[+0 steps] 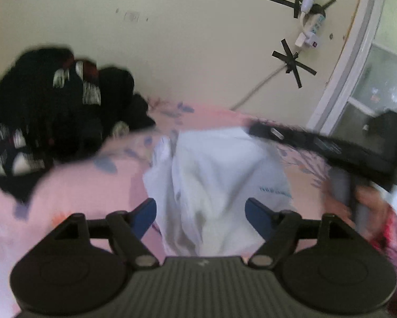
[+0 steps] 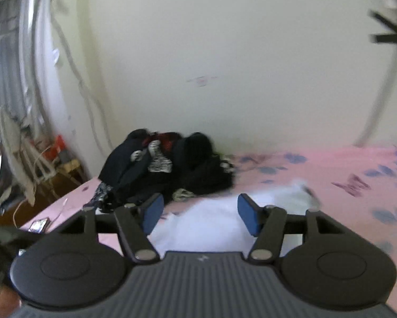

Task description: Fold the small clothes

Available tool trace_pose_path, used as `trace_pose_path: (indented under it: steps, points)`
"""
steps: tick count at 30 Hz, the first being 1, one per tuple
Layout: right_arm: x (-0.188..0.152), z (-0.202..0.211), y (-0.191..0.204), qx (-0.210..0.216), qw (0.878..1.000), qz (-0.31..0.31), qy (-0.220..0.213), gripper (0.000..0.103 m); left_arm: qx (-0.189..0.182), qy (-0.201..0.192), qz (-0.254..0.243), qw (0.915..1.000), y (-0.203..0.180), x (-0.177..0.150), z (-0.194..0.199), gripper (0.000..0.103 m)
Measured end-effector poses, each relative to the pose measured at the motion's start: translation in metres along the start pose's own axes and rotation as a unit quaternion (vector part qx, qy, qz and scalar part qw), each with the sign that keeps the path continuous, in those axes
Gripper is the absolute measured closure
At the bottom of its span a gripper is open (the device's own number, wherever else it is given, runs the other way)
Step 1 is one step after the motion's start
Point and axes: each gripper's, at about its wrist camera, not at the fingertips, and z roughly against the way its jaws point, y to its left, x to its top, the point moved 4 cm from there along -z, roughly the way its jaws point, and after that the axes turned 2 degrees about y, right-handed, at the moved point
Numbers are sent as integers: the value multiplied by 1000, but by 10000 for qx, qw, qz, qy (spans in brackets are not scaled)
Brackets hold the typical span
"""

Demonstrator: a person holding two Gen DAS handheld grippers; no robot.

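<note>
A white garment (image 1: 214, 175) lies crumpled on the pink floral bedsheet (image 1: 74, 185). My left gripper (image 1: 201, 214) is open above its near part, blue pads on either side of the cloth, holding nothing. My right gripper (image 2: 198, 212) is open over the same white garment (image 2: 214, 220), also empty. The right gripper's black body (image 1: 362, 148) shows at the right of the left wrist view, held by a hand. Both views are blurred by motion.
A pile of dark clothes (image 1: 50, 114) with white patterns lies at the back left against the wall; it also shows in the right wrist view (image 2: 172, 167). A power strip (image 1: 315, 26) and cable hang on the wall. A phone (image 2: 39, 225) lies near the bed's left edge.
</note>
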Motion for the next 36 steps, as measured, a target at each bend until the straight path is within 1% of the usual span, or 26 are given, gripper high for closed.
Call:
trace_pose_path:
  steps: [1,2,5,7,8,10,11,14,15,17,19,22,27,29,36]
  points:
    - [-5,9,-6,-108,9999,-93,-17,49,128,-7,-69,9999,-2,3,-3,22]
    - [-12,18,-13,-216,9996,-193,-25,48,322,30,-105,9994,-3,7,-9,20]
    - [-29,33,-28,-488,9978,-446,14,45,720,198,-156,9971,-1,9,-28,19]
    - [-40,38,-37,-547,9965,-632,66,43,917,271,-200,9952,0,8,-39,19]
    - [-45,39,-41,-553,9959,-711,100,42,989,311,-209,9944,0,7,-45,18]
    - [-54,37,-47,-581,9947,-825,186,41,1033,370,-193,9938,2,4,-53,14]
    - [-58,36,-50,-591,9941,-874,237,41,1063,395,-198,9933,2,4,-57,14]
    - [-68,25,-54,-500,9929,-981,460,39,1229,492,-267,9908,3,-1,-69,11]
    - [-72,21,-53,-495,9923,-990,553,39,1271,515,-270,9902,3,-3,-71,8]
    - [-73,16,-50,-489,9927,-896,648,34,1319,533,-237,9895,6,-4,-76,4]
    - [-74,15,-49,-462,9928,-874,682,32,1323,552,-168,9895,9,-5,-79,0]
    - [-74,16,-50,-388,9927,-923,668,30,1253,546,-57,9906,13,-8,-83,0]
    - [-74,15,-50,-298,9929,-940,672,25,1313,419,-194,9903,9,-12,-83,0]
    - [-74,15,-49,-251,9932,-910,689,17,1295,414,-183,9906,9,-12,-83,0]
    - [-74,14,-46,-243,9937,-832,717,17,1282,393,-196,9908,9,-12,-82,0]
